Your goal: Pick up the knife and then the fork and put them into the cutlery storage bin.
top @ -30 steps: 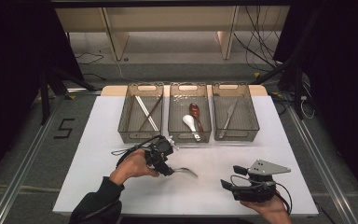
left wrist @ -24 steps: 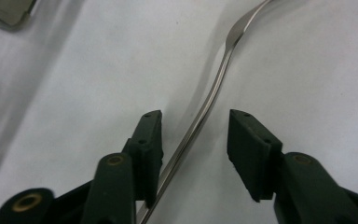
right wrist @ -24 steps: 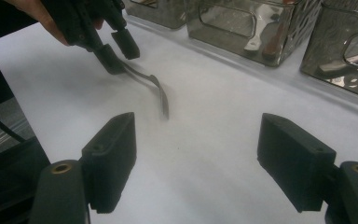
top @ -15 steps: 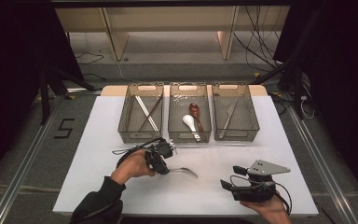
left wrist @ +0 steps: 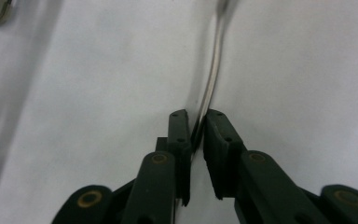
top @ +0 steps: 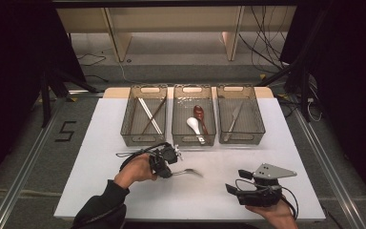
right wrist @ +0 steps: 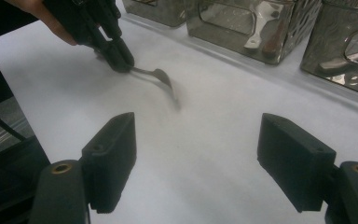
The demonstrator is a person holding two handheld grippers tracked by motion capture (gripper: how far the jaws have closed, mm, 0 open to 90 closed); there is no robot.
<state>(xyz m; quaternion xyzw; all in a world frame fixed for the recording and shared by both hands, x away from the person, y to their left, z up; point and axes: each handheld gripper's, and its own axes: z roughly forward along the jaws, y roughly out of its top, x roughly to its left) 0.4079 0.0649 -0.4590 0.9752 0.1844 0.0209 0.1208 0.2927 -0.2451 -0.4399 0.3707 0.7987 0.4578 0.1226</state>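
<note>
We see three clear bins in a row at the far side of the white table [top: 100,191]; the left bin [top: 144,139] holds a pair of pale chopsticks [top: 151,116] crossed by a darker stick; the middle bin [top: 194,140] holds a white spoon [top: 195,127] and a reddish-brown spoon [top: 200,114] lying side by side; the right bin [top: 241,139] holds one metal knife [top: 233,119] laid lengthwise.

Near of the bins, at the left, the left gripper [top: 167,168] has just been closing, and in the left gripper view its jaws stand nearly together on the thin handle of a metal fork [left wrist: 212,79]; the pads press the handle from both sides; the fork [top: 188,172] runs right from the jaws, low over the bare table, its far end blurred, between the middle bin and the near edge.

At the near right the right gripper [top: 236,182] rests in the person's hand with its jaws spread wide; nothing lies between them, and they point across the table toward the fork.
</note>
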